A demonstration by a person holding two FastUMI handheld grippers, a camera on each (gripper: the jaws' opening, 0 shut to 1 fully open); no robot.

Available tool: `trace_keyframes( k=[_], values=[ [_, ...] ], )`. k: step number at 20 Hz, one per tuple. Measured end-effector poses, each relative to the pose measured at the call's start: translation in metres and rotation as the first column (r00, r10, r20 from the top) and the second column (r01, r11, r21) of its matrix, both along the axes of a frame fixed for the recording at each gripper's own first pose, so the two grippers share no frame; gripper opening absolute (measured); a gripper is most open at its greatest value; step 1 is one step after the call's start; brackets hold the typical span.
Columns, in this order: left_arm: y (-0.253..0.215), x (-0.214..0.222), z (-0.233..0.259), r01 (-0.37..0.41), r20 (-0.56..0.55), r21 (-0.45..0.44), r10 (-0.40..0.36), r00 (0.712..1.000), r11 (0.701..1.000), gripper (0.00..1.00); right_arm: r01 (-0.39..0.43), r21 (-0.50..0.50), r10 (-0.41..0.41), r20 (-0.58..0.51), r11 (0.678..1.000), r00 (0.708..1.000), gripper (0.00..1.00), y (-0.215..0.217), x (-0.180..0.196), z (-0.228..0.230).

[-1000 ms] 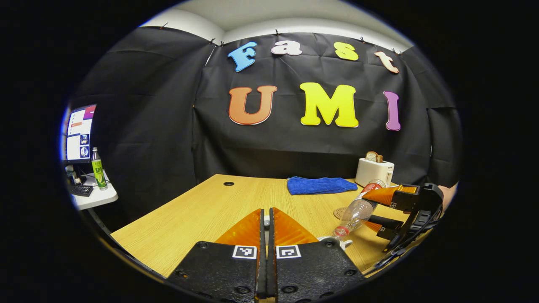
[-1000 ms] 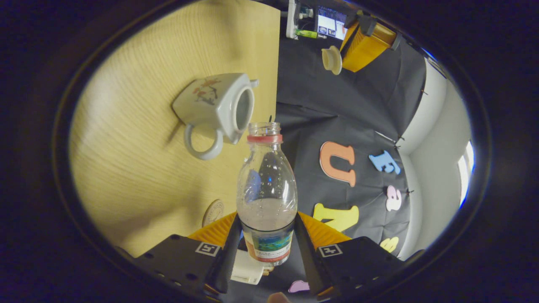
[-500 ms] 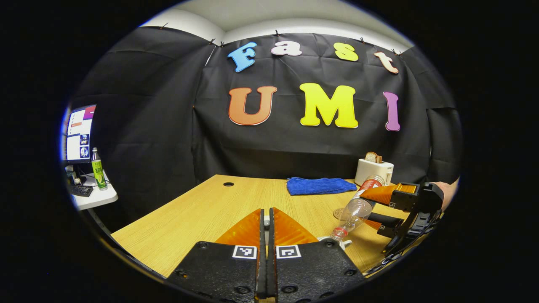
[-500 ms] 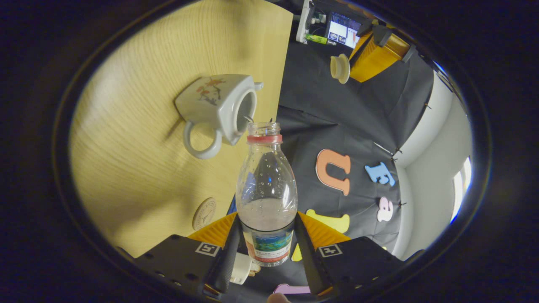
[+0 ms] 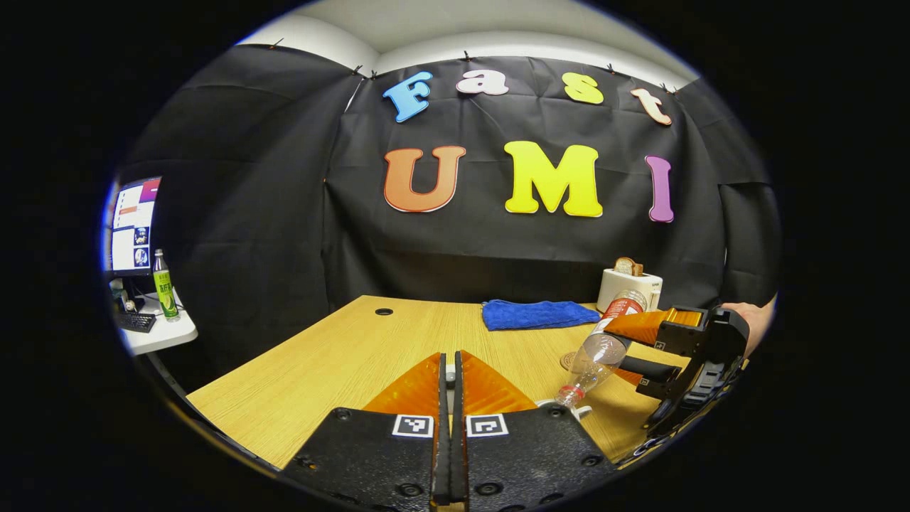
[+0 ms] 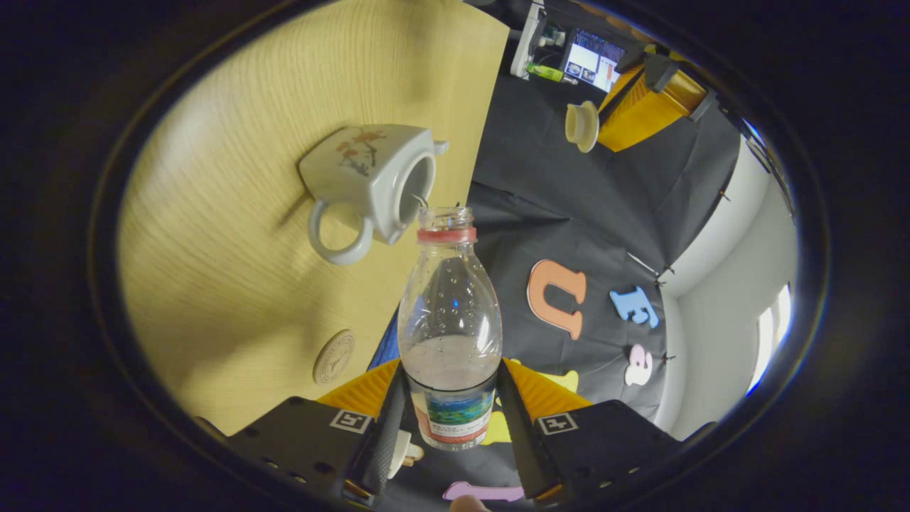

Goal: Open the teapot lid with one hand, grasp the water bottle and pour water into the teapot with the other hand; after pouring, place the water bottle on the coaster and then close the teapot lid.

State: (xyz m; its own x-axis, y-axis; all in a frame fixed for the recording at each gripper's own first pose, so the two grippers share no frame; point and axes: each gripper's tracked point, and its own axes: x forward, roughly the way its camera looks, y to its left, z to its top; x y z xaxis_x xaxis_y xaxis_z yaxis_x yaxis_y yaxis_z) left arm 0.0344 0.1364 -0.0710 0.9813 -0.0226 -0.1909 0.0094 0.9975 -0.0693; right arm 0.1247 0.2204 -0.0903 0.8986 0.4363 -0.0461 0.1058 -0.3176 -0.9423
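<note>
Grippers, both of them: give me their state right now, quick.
Left gripper: shut on the teapot lid, held up off the teapot.
Right gripper: shut on the water bottle, tipped toward the teapot's opening.

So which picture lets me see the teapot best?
The right gripper view. There the teapot shows whole: its handle, painted side and open top, with the bottle mouth close to the opening. In the left gripper view just a bit of the teapot peeks out behind the left gripper.
</note>
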Motion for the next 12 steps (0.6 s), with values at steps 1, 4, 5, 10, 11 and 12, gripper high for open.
trace_keyframes(
  k=[1, 4, 5, 10, 11, 12],
  values=[
    [0.0001, 0.0002, -0.0006, 0.000, 0.001, 0.001, 0.000, 1.000, 1.000, 0.03, -0.001, -0.005, 0.001, 0.002, 1.000, 1.000, 0.69, 0.0002, -0.0006, 0.0011],
    [-0.0001, 0.0015, 0.0001, 0.000, 0.000, -0.002, 0.000, 1.000, 1.000, 0.03, -0.002, -0.020, 0.002, 0.011, 1.000, 1.000, 0.70, 0.0002, 0.0005, 0.0017],
    [-0.0003, 0.0006, -0.0004, 0.000, 0.001, -0.003, 0.000, 1.000, 1.000, 0.03, -0.002, -0.024, 0.002, 0.014, 1.000, 1.000, 0.70, 0.0007, 0.0007, 0.0018],
    [-0.0004, -0.0002, -0.0006, 0.003, -0.001, -0.002, -0.003, 1.000, 1.000, 0.03, -0.005, -0.046, 0.007, 0.030, 0.999, 1.000, 0.69, 0.0006, 0.0012, 0.0043],
    [-0.0003, -0.0005, -0.0018, 0.004, -0.004, -0.002, -0.005, 1.000, 1.000, 0.03, -0.005, -0.049, 0.007, 0.034, 0.999, 0.999, 0.69, 0.0008, 0.0017, 0.0048],
    [-0.0004, 0.0000, -0.0014, 0.004, -0.005, -0.001, -0.004, 1.000, 1.000, 0.03, -0.004, -0.053, 0.006, 0.036, 0.999, 0.999, 0.69, 0.0005, 0.0018, 0.0049]
  ],
)
